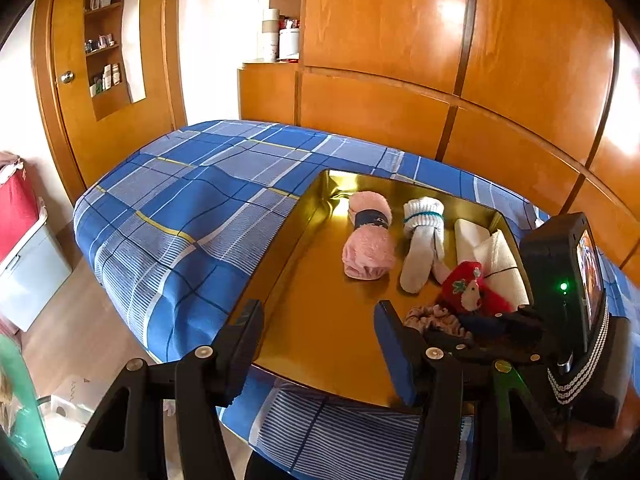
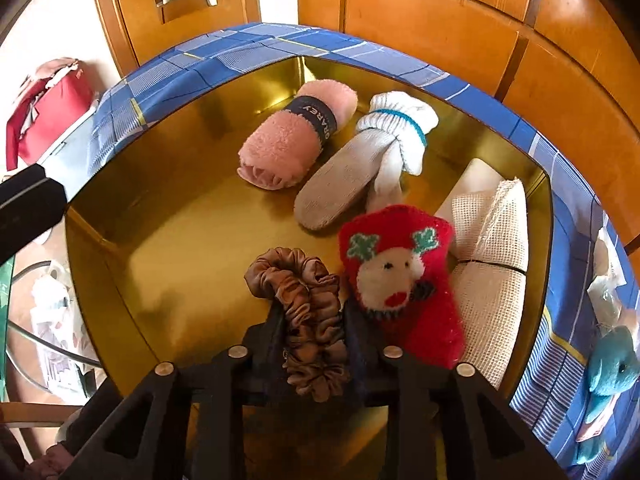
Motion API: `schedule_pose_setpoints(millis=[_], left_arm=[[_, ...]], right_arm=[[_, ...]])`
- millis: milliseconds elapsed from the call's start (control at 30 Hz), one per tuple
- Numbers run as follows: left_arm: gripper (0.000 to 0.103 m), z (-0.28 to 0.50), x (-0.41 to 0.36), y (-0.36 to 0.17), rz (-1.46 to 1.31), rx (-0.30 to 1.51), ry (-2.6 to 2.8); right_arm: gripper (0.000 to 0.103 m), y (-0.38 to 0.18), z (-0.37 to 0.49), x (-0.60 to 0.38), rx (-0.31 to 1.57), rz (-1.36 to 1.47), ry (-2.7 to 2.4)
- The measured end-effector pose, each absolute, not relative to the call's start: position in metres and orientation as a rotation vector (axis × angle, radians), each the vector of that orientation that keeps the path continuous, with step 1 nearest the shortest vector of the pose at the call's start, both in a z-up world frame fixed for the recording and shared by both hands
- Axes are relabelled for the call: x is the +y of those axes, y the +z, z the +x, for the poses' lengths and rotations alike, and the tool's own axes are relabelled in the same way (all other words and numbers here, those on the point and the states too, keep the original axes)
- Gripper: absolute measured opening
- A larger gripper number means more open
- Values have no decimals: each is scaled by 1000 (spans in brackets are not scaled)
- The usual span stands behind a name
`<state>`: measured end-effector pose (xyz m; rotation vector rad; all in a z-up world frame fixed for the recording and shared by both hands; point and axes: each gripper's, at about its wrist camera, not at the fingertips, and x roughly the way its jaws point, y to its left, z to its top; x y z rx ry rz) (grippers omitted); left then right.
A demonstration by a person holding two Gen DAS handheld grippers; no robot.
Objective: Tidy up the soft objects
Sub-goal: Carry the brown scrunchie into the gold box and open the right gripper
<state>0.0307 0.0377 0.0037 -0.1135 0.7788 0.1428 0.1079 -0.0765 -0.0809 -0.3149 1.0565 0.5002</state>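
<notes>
Scrunchie point(image 2: 308, 312): brown satin, lying in the gold tray point(image 2: 180, 264) on the bed point(image 2: 240, 40), just beside the red reindeer sock point(image 2: 400, 284).
Handling: looking very light, soft and slippery; crushing without harm; best taken across its gathered band.
Neighbours: pink fleece roll point(image 2: 296, 136), white sock bundle point(image 2: 384, 148) and cream cloth roll point(image 2: 488, 248) sitting in the same tray.
Right gripper point(image 2: 310, 332): fingers point(image 2: 272, 332) standing either side of the scrunchie, partly apart; whether the pads are pressing on it I cannot tell, though it is resting on the tray floor.
Left gripper point(image 1: 320, 320): hovering over the tray's near edge, fingers point(image 1: 248, 328) standing apart, holding nothing.
</notes>
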Motion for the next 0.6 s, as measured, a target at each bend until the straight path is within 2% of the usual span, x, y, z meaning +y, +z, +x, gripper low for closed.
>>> schedule_pose_setpoints(millis=[233, 600], left_arm=[[58, 31, 33, 4, -98, 784, 138], [58, 29, 19, 6, -74, 783, 118]], right_arm=[[41, -67, 95, -86, 1004, -267, 533], [42, -41, 82, -106, 905, -196, 504]])
